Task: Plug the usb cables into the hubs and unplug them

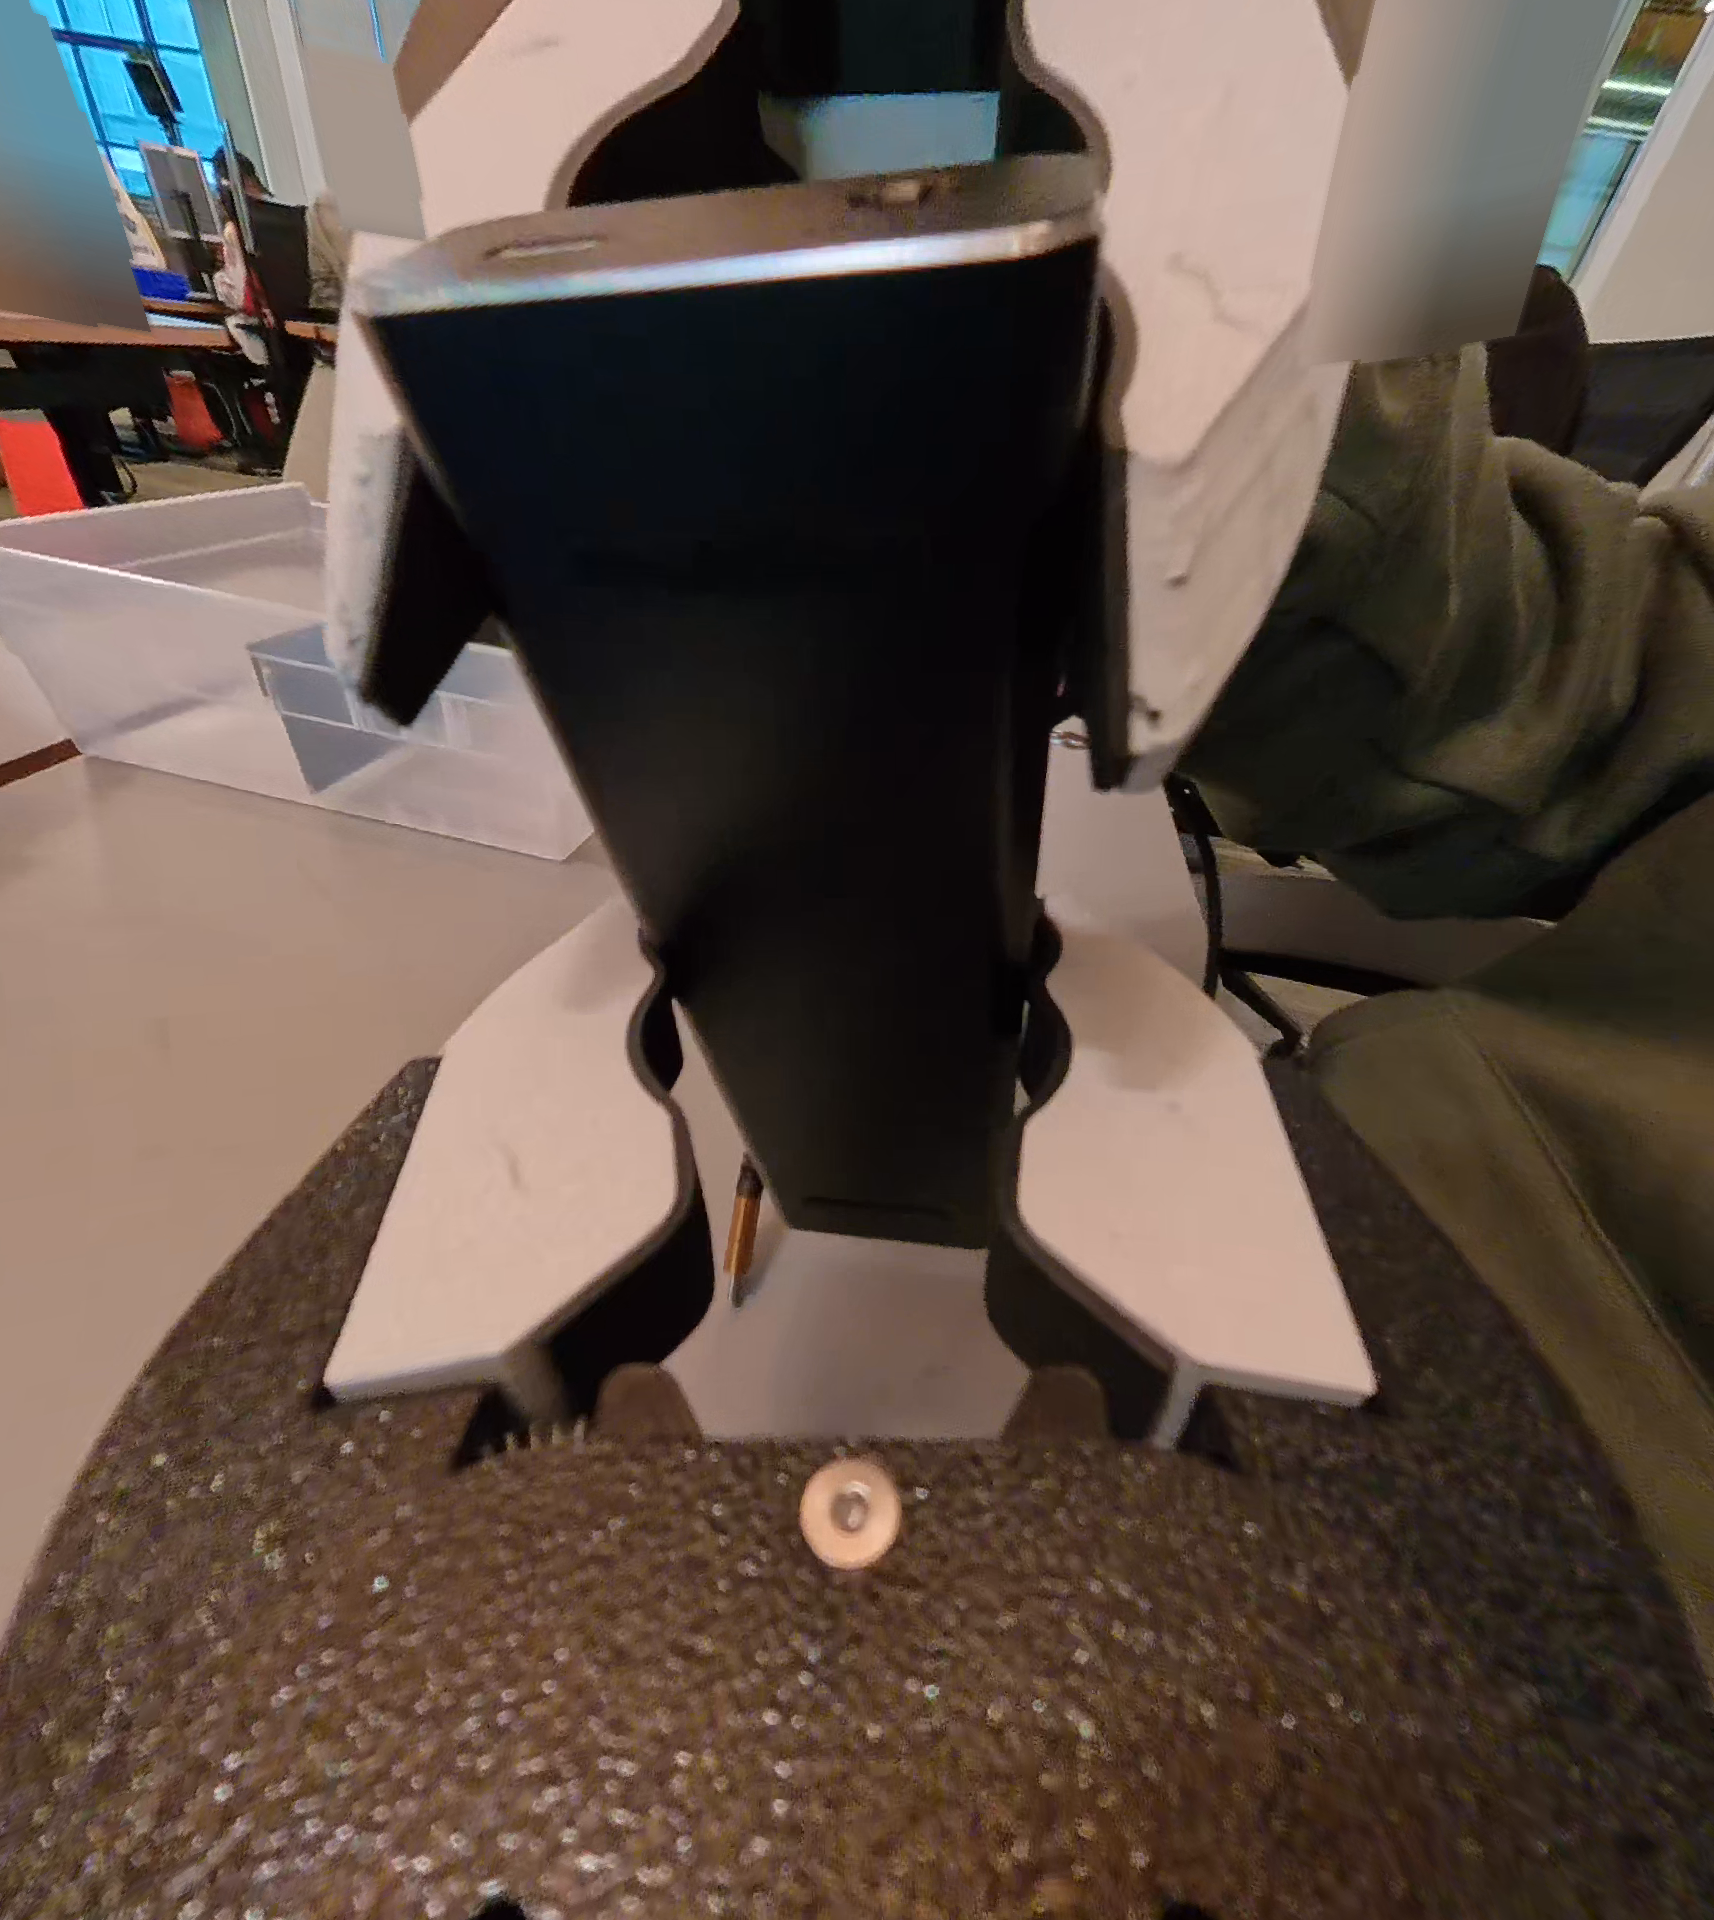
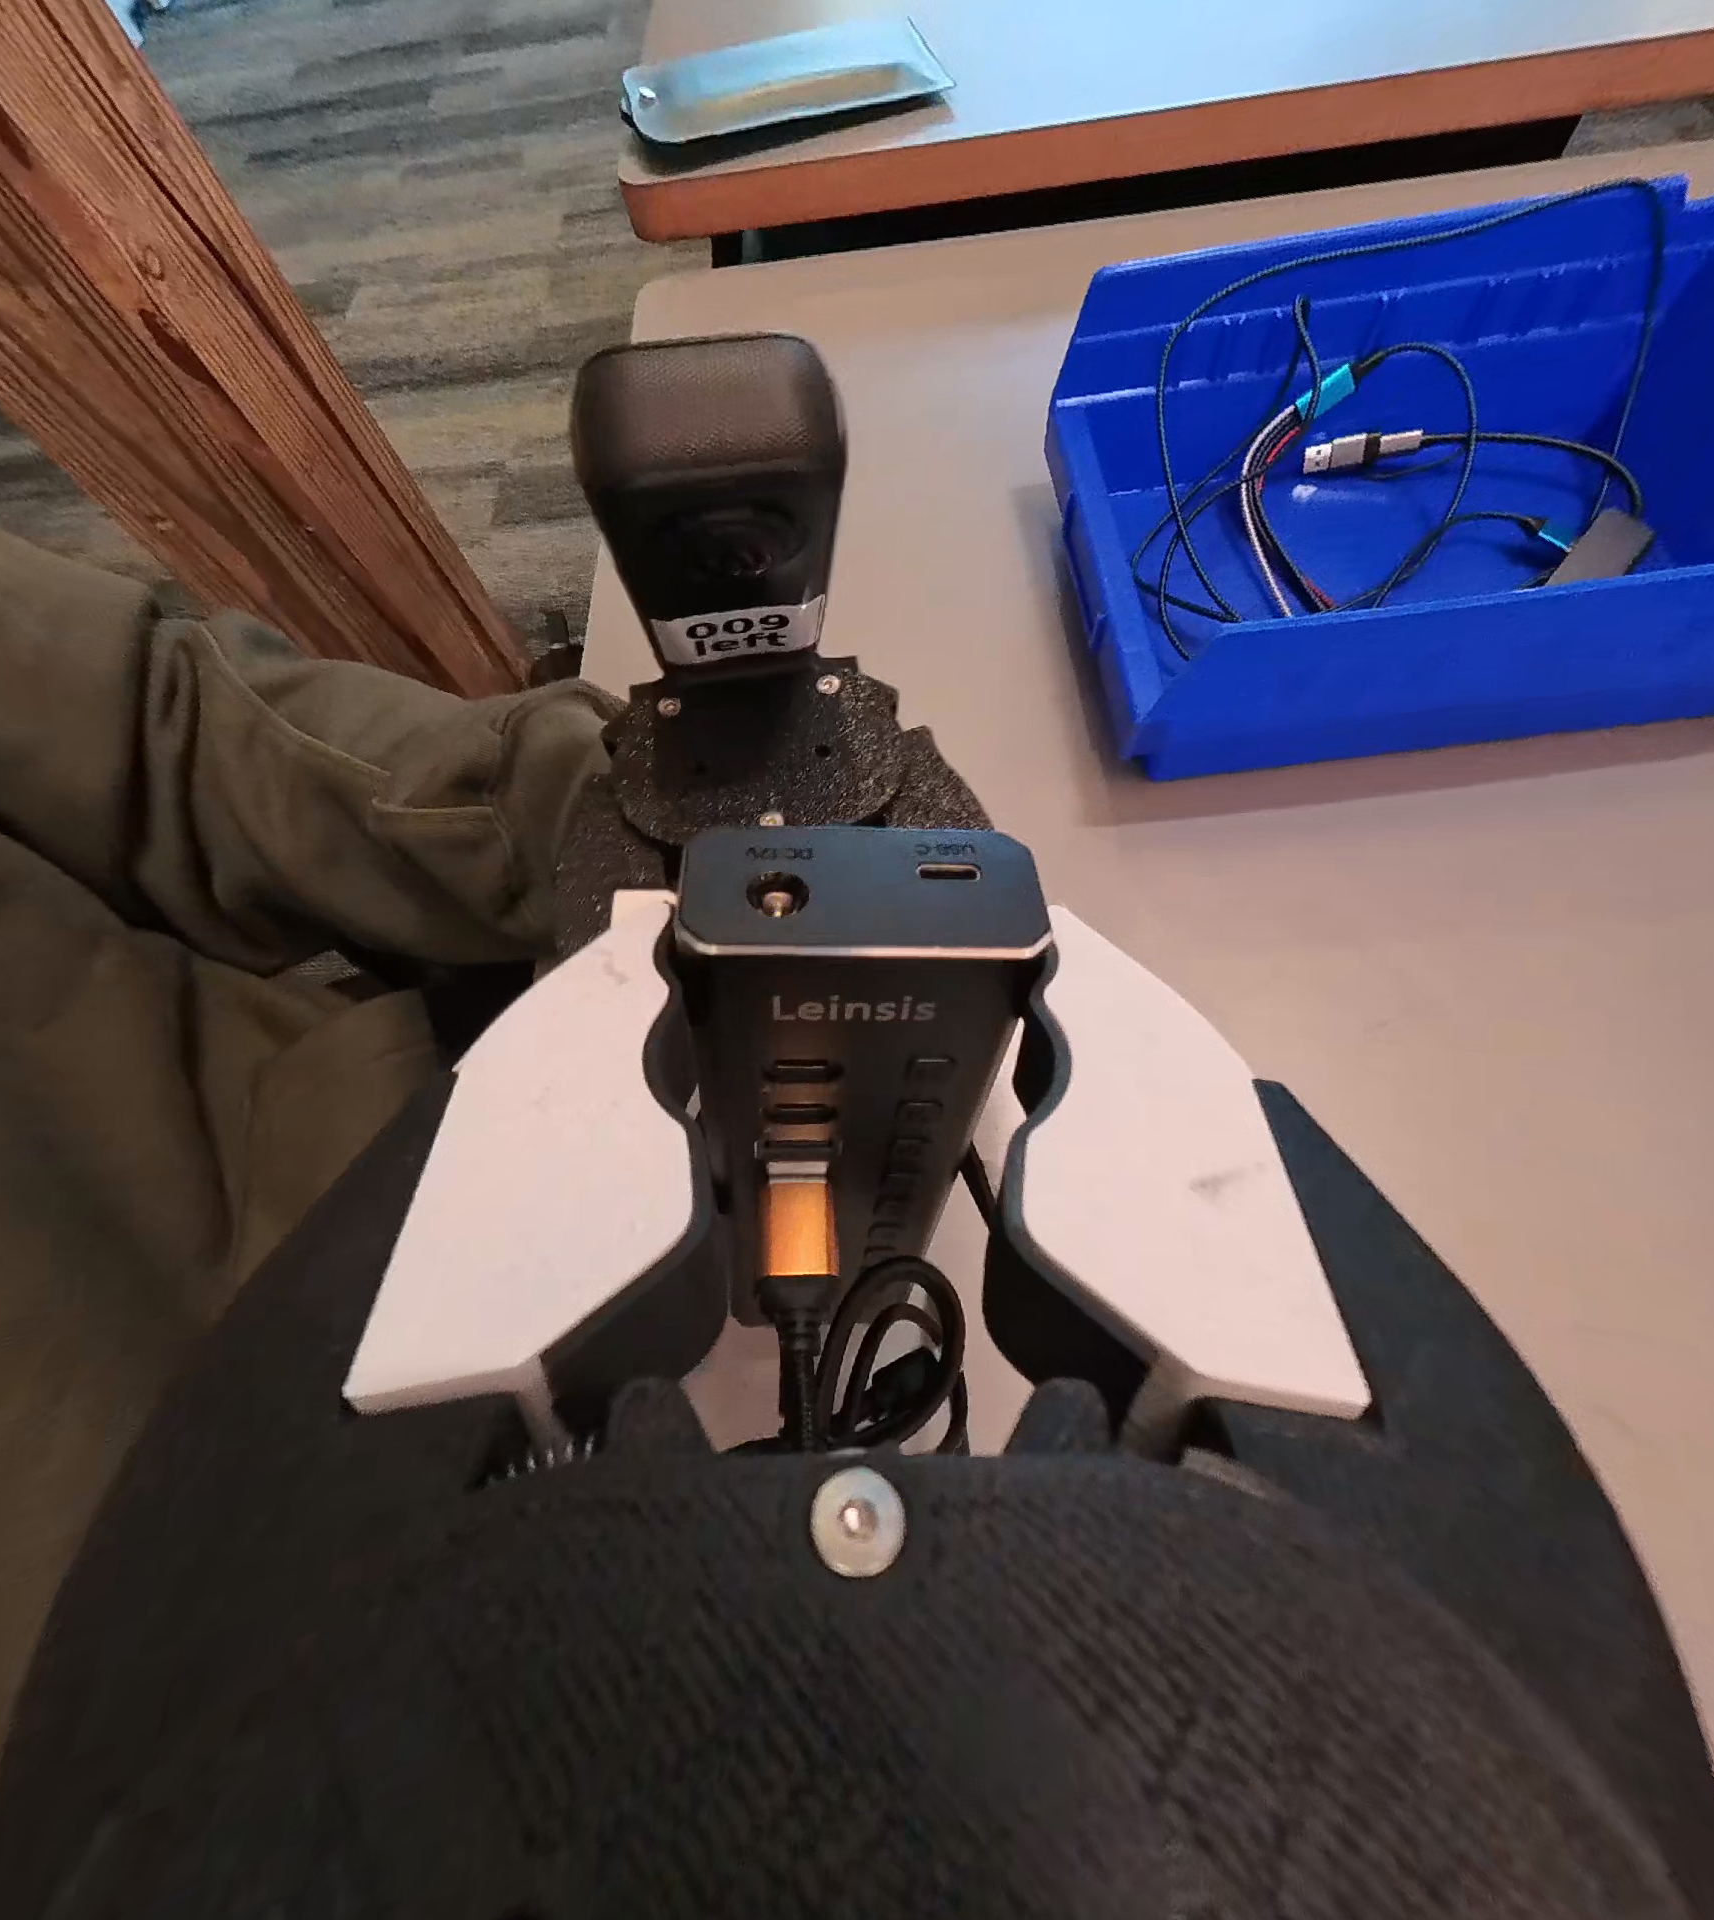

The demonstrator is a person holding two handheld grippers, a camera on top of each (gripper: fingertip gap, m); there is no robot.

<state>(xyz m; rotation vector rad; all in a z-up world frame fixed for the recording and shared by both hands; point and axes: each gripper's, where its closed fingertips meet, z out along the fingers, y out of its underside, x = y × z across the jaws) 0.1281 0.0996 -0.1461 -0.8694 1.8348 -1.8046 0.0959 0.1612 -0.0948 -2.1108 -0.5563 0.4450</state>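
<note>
A black USB hub (image 2: pixel 853 1008) is held above the grey table (image 2: pixel 1404 1039) between both grippers, which face each other. My right gripper (image 2: pixel 858 914) is shut on the hub's sides, with the port side up. A gold USB plug (image 2: pixel 799 1231) on a black cable (image 2: pixel 894 1351) sits in one of the ports. In the left wrist view I see the hub's plain underside (image 1: pixel 780 675). My left gripper (image 1: pixel 842 925) is shut on it, and the gold plug (image 1: pixel 744 1231) shows just below. The right gripper's white fingers (image 1: pixel 1217 468) clasp the hub's other end.
A blue bin (image 2: pixel 1455 675) with loose cables (image 2: pixel 1352 457) stands on the table at the right. A clear plastic bin (image 1: pixel 136 623) stands at the left. A person's olive sleeve (image 2: pixel 261 779) is close by, with a wooden post (image 2: pixel 157 312) beyond it. The left gripper's tips are roughly 8 cm from the right gripper's.
</note>
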